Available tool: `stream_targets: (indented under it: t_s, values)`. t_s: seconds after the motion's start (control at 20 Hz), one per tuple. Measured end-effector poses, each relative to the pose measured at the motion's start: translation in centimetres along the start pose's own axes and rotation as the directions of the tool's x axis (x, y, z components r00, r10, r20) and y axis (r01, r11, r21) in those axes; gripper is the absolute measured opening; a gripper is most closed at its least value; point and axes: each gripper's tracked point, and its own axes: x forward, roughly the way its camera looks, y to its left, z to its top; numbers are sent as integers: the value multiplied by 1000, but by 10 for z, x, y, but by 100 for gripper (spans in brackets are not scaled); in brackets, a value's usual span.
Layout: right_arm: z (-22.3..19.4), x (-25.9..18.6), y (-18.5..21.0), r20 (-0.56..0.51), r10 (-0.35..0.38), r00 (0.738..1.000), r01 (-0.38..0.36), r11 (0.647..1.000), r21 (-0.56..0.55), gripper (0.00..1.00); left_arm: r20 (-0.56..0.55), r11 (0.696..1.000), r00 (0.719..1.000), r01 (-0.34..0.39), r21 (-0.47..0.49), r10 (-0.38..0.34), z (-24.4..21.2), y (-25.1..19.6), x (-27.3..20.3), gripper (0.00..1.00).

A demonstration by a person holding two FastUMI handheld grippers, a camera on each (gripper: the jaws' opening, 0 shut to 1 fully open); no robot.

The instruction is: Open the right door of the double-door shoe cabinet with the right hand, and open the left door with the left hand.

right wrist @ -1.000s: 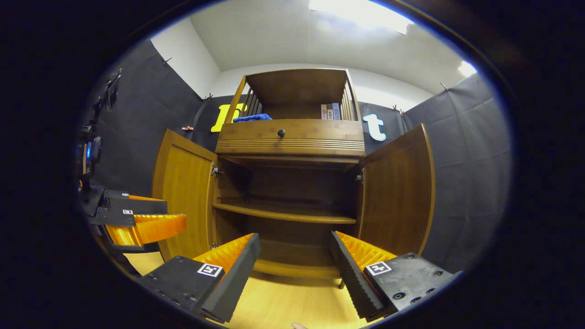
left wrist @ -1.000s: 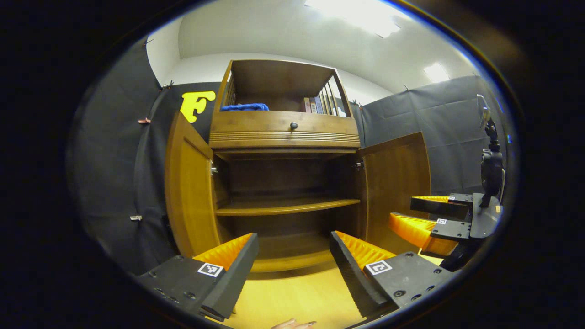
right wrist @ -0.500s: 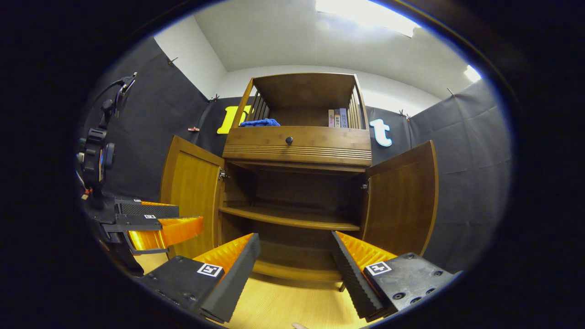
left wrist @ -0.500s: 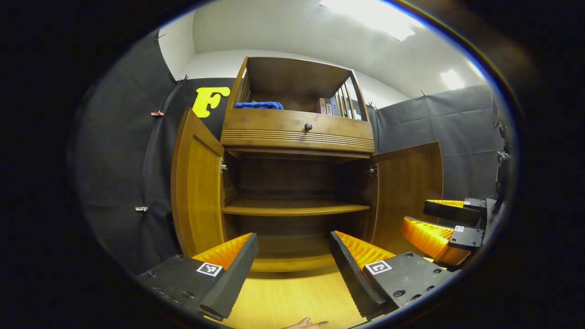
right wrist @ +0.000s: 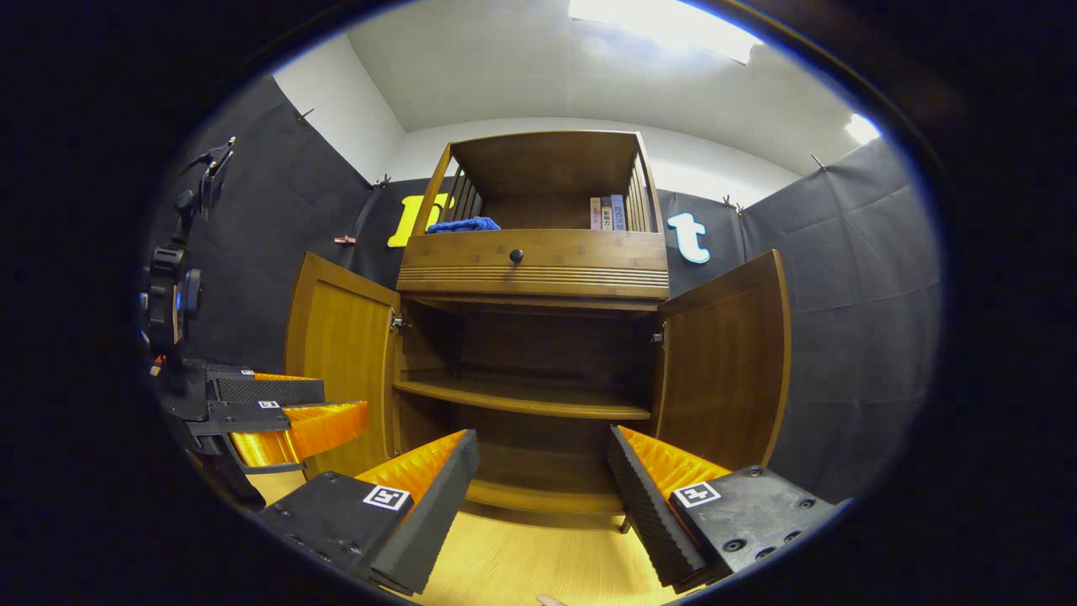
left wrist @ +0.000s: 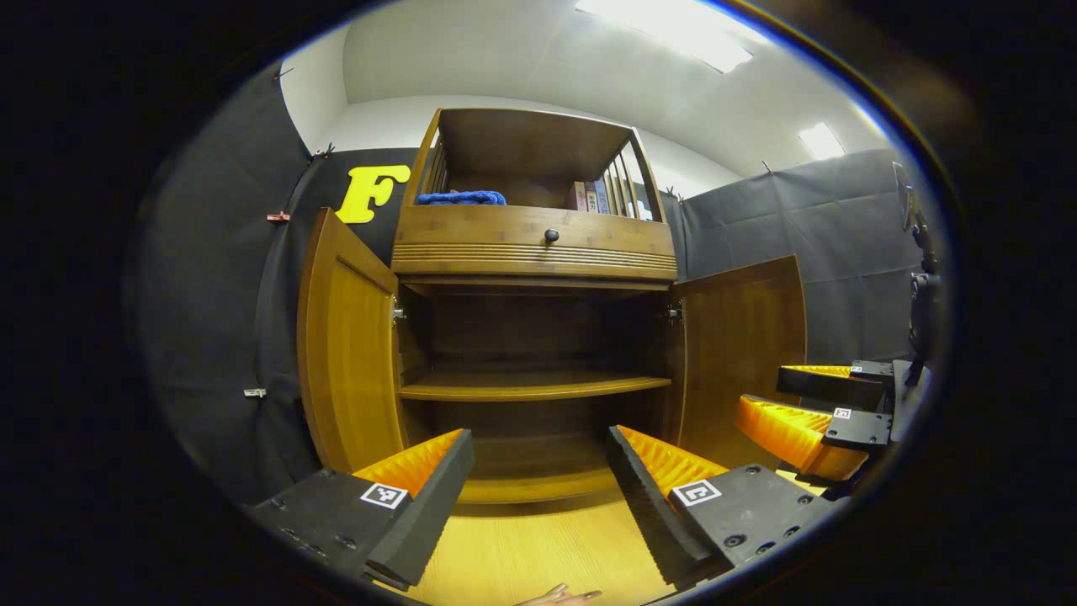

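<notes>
Both doors of the shoe cabinet [right wrist: 530,337] stand swung open: left door [left wrist: 345,353] far-left, right door [right wrist: 728,362] far-right. The left hand-held gripper [left wrist: 538,497] and right hand-held gripper [right wrist: 543,497] hang released and empty, well short of the cabinet. Each lies nearer its own door, whose long axis is upright.

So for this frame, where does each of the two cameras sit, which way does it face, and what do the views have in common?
Left gripper view: rides the left gripper, low, facing the open shoe cabinet; own open fingers at the bottom, right gripper at the right edge, a fingertip at the bottom edge.
Right gripper view: rides the right gripper, low, facing the cabinet; own open fingers at the bottom, left gripper at the left edge.
Shared: left door and right door both open, drawer knob, blue cloth, books.
</notes>
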Motion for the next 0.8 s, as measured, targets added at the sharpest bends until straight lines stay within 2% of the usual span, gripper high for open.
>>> stream_targets:
  t_s: [0.8]
  values:
    - [-7, -1, -2, 3, 16, 1000, -16, 1000, 4, 97, 1, 1000, 1000, 9, 22, -9, -2, -5, 3, 98]
